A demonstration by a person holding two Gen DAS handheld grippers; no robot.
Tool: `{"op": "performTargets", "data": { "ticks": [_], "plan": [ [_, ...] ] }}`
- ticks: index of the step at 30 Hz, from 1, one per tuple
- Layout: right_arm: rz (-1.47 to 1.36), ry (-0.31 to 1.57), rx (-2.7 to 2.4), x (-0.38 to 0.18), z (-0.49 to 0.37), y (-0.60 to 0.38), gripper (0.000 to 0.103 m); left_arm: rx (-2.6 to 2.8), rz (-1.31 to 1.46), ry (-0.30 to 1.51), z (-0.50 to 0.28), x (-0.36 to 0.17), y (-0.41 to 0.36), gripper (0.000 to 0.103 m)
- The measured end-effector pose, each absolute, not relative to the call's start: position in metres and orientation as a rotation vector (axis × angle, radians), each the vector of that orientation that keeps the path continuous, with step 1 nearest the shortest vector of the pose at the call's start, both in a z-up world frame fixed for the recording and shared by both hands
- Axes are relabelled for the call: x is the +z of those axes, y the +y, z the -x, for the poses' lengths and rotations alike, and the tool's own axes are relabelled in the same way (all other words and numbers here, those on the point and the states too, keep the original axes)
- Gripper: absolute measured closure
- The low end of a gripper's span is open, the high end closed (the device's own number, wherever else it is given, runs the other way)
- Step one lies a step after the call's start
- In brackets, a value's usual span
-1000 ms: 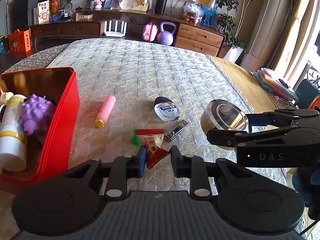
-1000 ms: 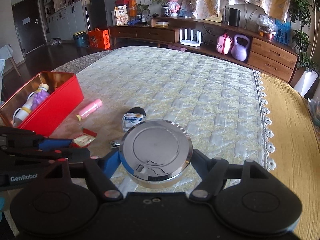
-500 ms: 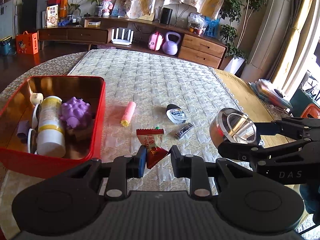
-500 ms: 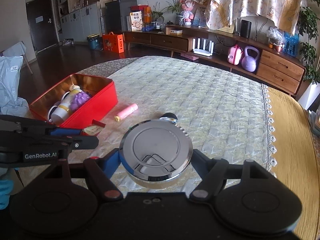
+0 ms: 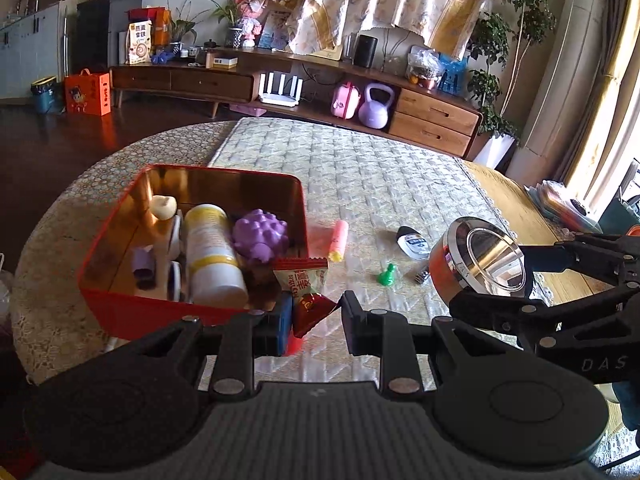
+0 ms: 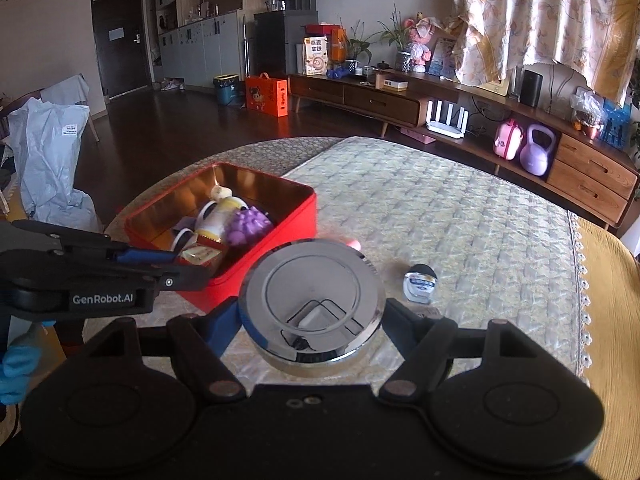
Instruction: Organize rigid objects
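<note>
My left gripper (image 5: 314, 322) is shut on a red and white snack packet (image 5: 303, 290), which hangs over the near right corner of the red tin box (image 5: 188, 310). The box holds a white and yellow bottle (image 5: 213, 252), a purple spiky ball (image 5: 261, 234) and smaller items. My right gripper (image 6: 310, 320) is shut on a round shiny metal tin (image 6: 312, 300), held above the table to the right of the box (image 6: 280, 236). In the left wrist view that tin (image 5: 478, 262) hangs at the right.
On the quilted cloth lie a pink tube (image 5: 339, 239), a green piece (image 5: 386, 275), a small metal clipper (image 5: 422, 276) and a black and white tape case (image 5: 414, 242). The tape case (image 6: 419, 283) lies right of the tin. A wooden sideboard stands behind the table.
Both grippers have risen and swung left with their loads. The red box has come from the left edge into the middle of both views, and the packet now hangs over its corner.
</note>
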State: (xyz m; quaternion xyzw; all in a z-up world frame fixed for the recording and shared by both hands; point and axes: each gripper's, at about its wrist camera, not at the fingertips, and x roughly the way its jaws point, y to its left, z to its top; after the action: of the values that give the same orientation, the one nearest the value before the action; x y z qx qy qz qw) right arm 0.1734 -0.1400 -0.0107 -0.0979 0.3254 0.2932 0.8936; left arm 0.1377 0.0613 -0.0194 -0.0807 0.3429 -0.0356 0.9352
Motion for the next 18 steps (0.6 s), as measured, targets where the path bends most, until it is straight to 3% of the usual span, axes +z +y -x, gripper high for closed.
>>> {"op": "performTargets", "data": {
  "ticks": [18],
  "plan": [
    [0.241,0.677,0.691,-0.012,-0.196,-0.05,0.027,0.061,0.158,0.716,-0.139,-0.023,0.145,0.078]
  ]
}}
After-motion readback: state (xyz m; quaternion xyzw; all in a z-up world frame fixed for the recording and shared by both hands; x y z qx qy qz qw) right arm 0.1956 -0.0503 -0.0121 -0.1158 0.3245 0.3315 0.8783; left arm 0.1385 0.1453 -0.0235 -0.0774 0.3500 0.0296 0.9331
